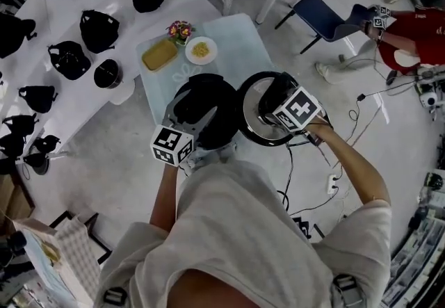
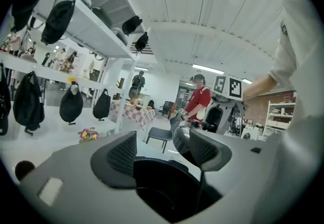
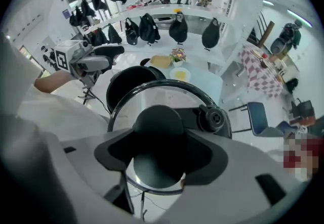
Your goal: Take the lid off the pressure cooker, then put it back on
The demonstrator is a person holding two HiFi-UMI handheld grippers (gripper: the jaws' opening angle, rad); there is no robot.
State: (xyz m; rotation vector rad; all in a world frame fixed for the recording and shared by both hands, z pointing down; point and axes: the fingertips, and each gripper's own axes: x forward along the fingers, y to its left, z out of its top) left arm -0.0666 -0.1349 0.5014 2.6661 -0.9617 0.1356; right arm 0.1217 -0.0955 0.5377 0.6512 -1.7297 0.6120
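Two grippers are sharing the job. The right gripper [image 3: 159, 158] is clamping the knob of the lid [image 3: 167, 95] and holding it just right of the open cooker [image 1: 208, 108], likely ready for refitting. The left gripper [image 2: 162, 149] is standing open at the cooker's near side, gripping nothing, presumably to steady it. The head view is showing lid and cooker apart; only the right gripper view is showing the grip.

Small table [image 1: 240, 28] bears cooker pot [image 1: 208, 94], yellow tray [image 1: 159, 55], plate [image 1: 201, 50], perhaps flowers [image 1: 181, 30].
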